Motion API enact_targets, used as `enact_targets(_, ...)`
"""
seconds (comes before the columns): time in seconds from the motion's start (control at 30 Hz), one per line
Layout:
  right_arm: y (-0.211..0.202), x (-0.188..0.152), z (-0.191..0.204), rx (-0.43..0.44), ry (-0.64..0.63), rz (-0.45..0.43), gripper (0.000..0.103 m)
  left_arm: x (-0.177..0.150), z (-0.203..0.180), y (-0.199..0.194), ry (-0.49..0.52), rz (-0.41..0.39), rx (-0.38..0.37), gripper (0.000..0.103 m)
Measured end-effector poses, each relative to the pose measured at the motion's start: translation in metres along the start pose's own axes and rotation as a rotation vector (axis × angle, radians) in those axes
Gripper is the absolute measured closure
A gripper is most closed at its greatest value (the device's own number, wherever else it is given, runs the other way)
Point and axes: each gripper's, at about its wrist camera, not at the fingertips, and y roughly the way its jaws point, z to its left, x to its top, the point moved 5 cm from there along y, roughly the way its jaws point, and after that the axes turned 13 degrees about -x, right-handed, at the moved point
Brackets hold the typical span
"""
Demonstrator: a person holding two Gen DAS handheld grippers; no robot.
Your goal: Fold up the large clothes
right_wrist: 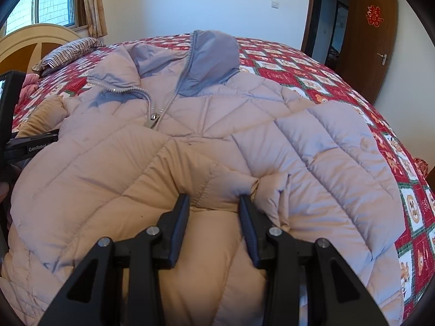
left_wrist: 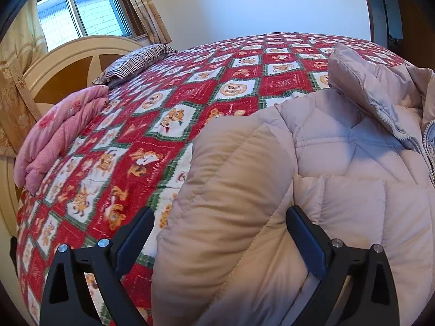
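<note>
A large pale pink quilted puffer jacket (right_wrist: 206,114) lies front-up on the bed, zipper partly open, hood toward the far side. It also shows in the left wrist view (left_wrist: 339,146). My left gripper (left_wrist: 220,212) is open, its fingers wide apart on either side of the jacket's left sleeve (left_wrist: 225,190). My right gripper (right_wrist: 214,198) has its fingers closed partway on a raised fold of the jacket (right_wrist: 217,187) near the lower front. The left gripper's body (right_wrist: 30,146) shows at the left edge of the right wrist view.
The bed has a red, white and green patchwork quilt (left_wrist: 168,114). A folded pink blanket (left_wrist: 59,133) and a striped pillow (left_wrist: 136,62) lie by the cream headboard (left_wrist: 68,59). A window (left_wrist: 81,13) is behind it. An open wooden door (right_wrist: 369,43) is at the far right.
</note>
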Motion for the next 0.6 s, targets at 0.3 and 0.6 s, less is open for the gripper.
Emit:
enact_targets(0.3,-0.037,0.023,-0.053,0.033,0.121,-0.082,0.053,0.012,-0.038,-0.074,0.011,-0.116,-0.124,0.005)
enact_targets(0.6,0.021,0.01,-0.081,-0.076,0.054,0.046,0.053,-0.015,-0.081,-0.034,0.125,-0.033,-0.09,0.004)
